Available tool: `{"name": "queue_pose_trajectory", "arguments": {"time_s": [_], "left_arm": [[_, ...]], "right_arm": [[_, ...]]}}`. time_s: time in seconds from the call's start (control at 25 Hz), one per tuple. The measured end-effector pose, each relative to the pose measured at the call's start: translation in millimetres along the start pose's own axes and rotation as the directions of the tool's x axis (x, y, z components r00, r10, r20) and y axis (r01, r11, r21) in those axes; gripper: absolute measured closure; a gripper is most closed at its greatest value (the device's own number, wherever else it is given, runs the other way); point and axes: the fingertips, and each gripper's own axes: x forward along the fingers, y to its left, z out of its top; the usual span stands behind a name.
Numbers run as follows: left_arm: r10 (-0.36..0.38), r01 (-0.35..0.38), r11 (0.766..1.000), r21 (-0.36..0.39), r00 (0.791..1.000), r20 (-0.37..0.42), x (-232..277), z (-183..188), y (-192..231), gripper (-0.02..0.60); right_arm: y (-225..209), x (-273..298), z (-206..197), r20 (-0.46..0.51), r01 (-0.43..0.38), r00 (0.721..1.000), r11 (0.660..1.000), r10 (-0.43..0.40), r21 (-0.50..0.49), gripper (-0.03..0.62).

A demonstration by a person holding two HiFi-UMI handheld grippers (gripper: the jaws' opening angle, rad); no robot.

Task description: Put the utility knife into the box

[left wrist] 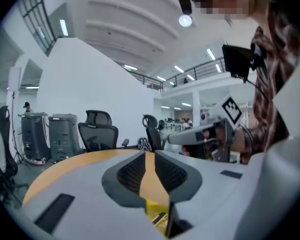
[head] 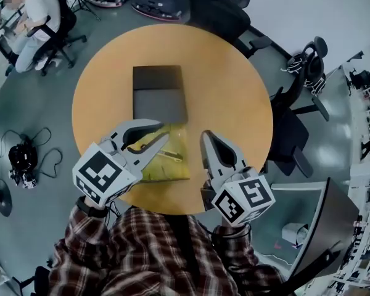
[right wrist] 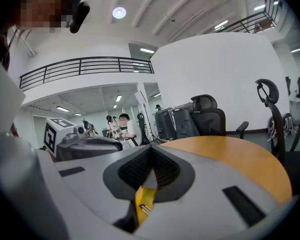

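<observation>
The utility knife lies in a yellow package (head: 168,164) at the near edge of the round orange table (head: 234,97). A dark, flat box (head: 159,94) sits just beyond it at the table's middle. My left gripper (head: 165,132) hovers over the package's left part with its jaws apart, and yellow shows through the gap. In the left gripper view the package (left wrist: 157,215) shows low between the pads. My right gripper (head: 205,135) stands just right of the package, its jaws together and empty. A strip of the package (right wrist: 144,199) shows in the right gripper view.
Black office chairs (head: 299,128) ring the table at the right and the back. A seated person (head: 34,17) is at the far left. Cables and a small device (head: 21,162) lie on the floor at the left. A dark screen (head: 320,233) stands at the right front.
</observation>
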Motion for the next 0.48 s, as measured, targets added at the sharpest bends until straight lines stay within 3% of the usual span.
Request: {"name": "queue_pose_trajectory", "arguments": {"time_s": [0.08, 0.2, 0.48], "left_arm": [[0.037, -0.03, 0.997, -0.077, 0.995, 0.092, -16.6, 18.0, 0.3, 0.539], [0.088, -0.067, 0.988, -0.137, 0.985, 0.151, -33.7, 33.7, 2.6, 0.571], [0.131, -0.114, 0.982, -0.151, 0.985, 0.109, -45.2, 29.2, -1.5, 0.572]], "right_arm": [[9.6, 3.4, 10.0, 0.016, -0.019, 1.0, 0.999, 0.019, -0.027, 0.583], [22.7, 7.6, 20.3, 0.025, -0.042, 0.999, 0.997, 0.043, -0.068, 0.583], [42.7, 10.4, 22.8, 0.03, -0.069, 0.997, 0.991, 0.072, -0.111, 0.583]]}}
